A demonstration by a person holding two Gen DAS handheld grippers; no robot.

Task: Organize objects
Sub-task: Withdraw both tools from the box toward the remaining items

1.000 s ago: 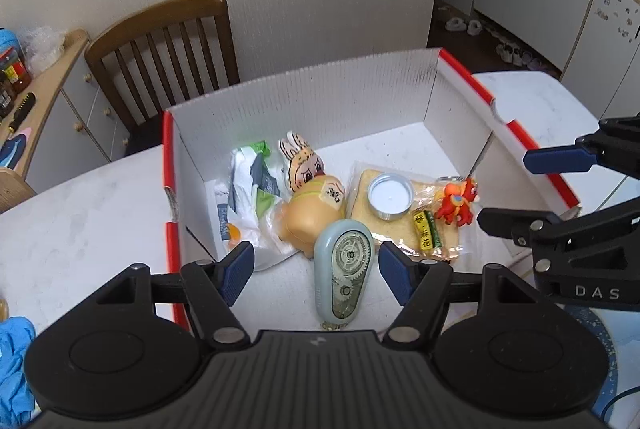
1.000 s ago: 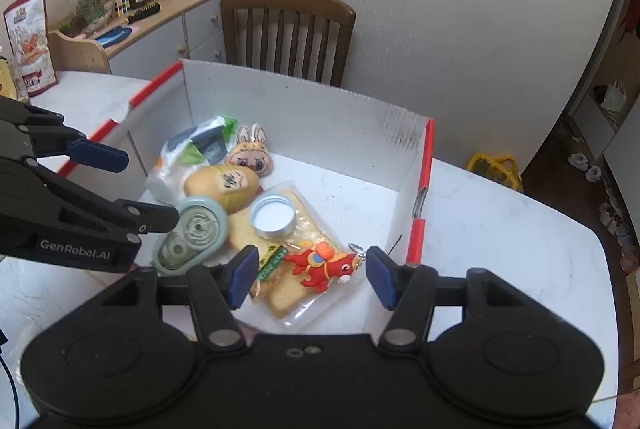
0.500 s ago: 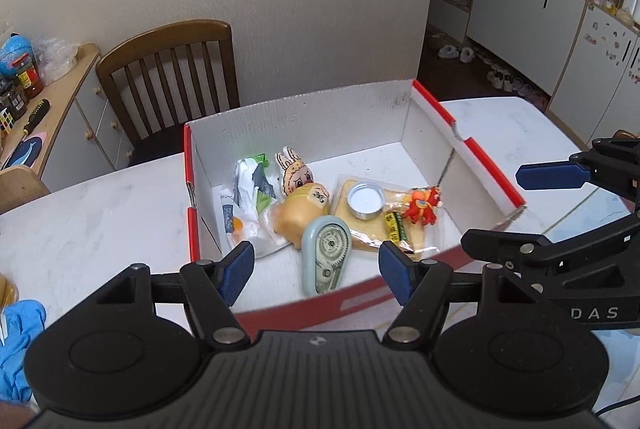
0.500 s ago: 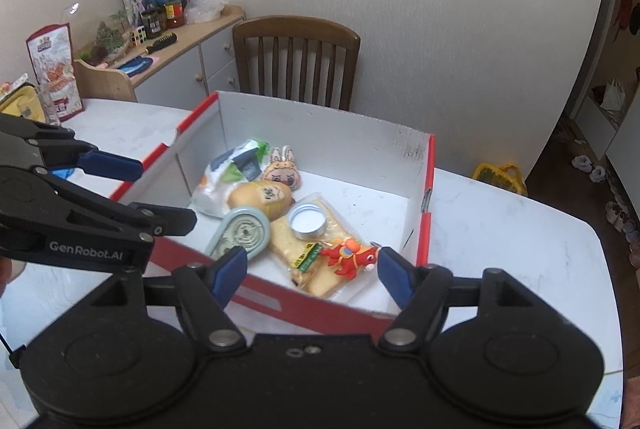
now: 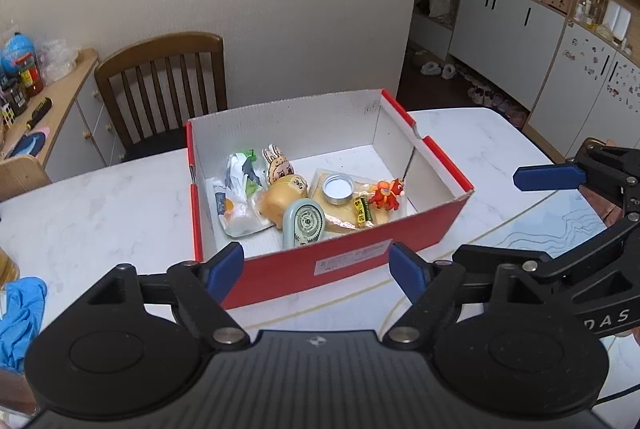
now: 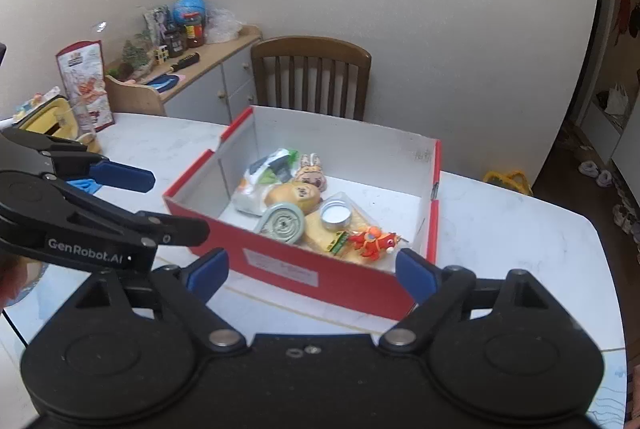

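Observation:
A red cardboard box [image 5: 352, 261] with white inner walls stands on the white table; it also shows in the right wrist view [image 6: 280, 269]. In it lie a green tape dispenser [image 5: 303, 223], a yellow toy [image 5: 282, 197], a rabbit figure [image 5: 276, 163], a snack bag [image 5: 240, 185], a round tin [image 5: 338, 187] and an orange toy [image 5: 386, 193]. My left gripper [image 5: 316, 269] is open and empty, in front of the box. My right gripper [image 6: 312, 275] is open and empty, also in front of the box.
A wooden chair [image 5: 164, 81] stands behind the table. A sideboard [image 5: 48, 109] with bottles and tools is at the far left. A blue glove [image 5: 20, 313] lies at the table's left edge. White cabinets [image 5: 520, 25] stand at the right.
Both grippers have pulled back and up from above the box's inside to in front of its near wall. Both stay open and empty.

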